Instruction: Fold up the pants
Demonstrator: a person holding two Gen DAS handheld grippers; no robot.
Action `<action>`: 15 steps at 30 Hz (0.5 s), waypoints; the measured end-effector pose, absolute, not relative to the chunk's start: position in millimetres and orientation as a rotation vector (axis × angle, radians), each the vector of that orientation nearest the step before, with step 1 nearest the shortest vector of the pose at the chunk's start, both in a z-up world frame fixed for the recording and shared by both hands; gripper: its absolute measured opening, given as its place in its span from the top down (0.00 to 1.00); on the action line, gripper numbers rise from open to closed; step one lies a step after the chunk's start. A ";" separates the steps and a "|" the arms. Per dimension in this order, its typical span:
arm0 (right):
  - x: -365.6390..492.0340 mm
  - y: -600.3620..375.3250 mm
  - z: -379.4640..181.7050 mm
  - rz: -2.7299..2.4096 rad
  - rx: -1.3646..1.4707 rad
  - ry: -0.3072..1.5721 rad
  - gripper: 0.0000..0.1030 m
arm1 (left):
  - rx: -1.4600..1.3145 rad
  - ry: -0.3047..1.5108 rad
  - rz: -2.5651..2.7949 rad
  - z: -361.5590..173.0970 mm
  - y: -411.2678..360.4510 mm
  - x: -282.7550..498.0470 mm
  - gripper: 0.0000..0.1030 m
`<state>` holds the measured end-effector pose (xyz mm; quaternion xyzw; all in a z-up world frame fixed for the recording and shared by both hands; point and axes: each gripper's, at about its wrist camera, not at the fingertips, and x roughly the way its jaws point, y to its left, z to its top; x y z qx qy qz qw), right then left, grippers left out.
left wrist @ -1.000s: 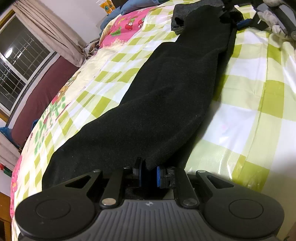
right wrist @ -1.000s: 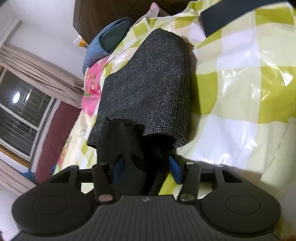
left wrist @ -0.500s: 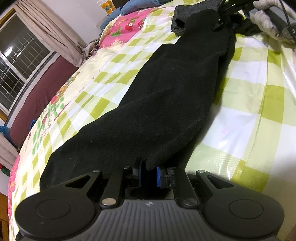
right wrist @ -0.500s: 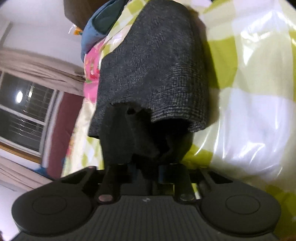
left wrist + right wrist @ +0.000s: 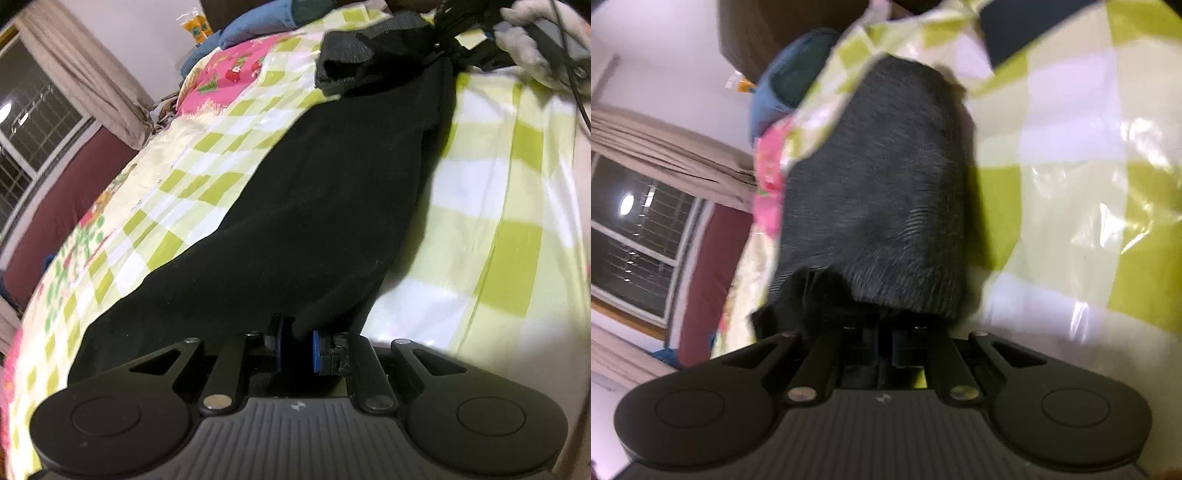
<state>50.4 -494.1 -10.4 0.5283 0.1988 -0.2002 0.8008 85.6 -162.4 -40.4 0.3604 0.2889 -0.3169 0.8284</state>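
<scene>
While the pants (image 5: 317,206) lay stretched lengthwise along the bed (image 5: 517,206), their long axis ran straight from the left claw (image 5: 296,349), clamped on the near end, to the right claw (image 5: 885,341), pinched shut on the far end by the grey waistband (image 5: 886,192). Compared with a second earlier, the right claw had closed fully and both views had blurred, suggesting lifting.

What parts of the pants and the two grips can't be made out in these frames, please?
- Left wrist view: the hem of the black pants inside the left gripper is hidden by its fingers.
- Right wrist view: the right gripper is covered by dark fabric and blurred.
- Right wrist view: the grey folded cloth is motion-blurred; its weave is unreadable.
</scene>
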 end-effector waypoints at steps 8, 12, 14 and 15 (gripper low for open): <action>32.0 -478.5 -0.1 -0.537 0.988 0.586 0.85 | 0.637 0.683 -0.577 -35.4 -96.9 82.9 0.60; 17.8 -453.9 37.0 -0.601 0.841 0.544 0.84 | 0.578 0.678 -0.493 -21.1 -51.4 65.6 0.59; 21.2 -425.2 61.0 -0.579 0.691 0.545 0.84 | 0.527 0.658 -0.464 -10.2 -29.7 58.9 0.59; 28.2 -411.2 69.1 -0.544 0.641 0.551 0.84 | 0.494 0.644 -0.444 -3.8 -17.4 57.3 0.59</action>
